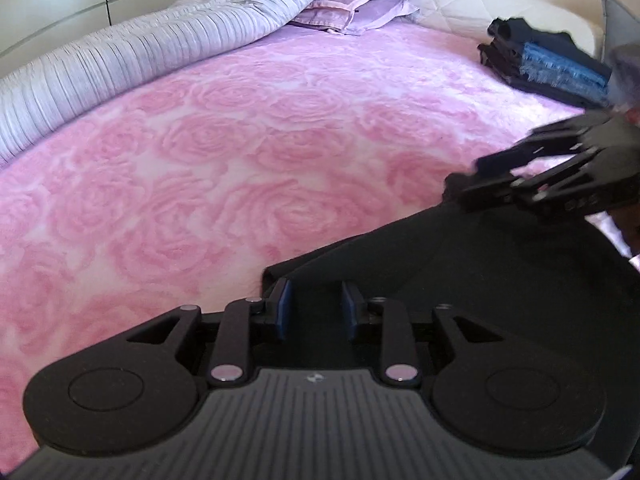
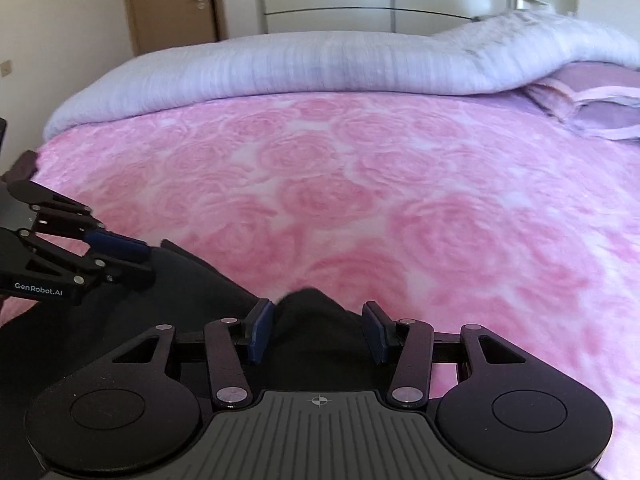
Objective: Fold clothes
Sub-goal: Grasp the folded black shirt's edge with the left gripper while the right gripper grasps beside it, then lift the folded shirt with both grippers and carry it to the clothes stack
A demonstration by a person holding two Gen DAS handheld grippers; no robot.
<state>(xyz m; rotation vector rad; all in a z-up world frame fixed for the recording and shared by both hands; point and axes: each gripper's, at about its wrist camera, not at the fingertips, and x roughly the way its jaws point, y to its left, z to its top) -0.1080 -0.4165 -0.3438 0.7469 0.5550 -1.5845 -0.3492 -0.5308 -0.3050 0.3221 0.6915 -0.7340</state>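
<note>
- While both grippers meet the black garment [image 1: 460,280] on the pink rose blanket [image 1: 200,160], its edge lies ready for folding.
- Left gripper [image 1: 316,304] apparently pinches a corner, though dark cloth hides contact.
- Right gripper [image 2: 318,330] clamps a bunched fold.

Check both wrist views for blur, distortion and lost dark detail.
Left wrist view: strong fisheye bending of the bed; the right gripper and clothes pile are smeared; the black garment shows almost no detail. Right wrist view: soft throughout, the quilt slightly blurred, the garment a featureless dark mass; daylight, no harsh glare.
</note>
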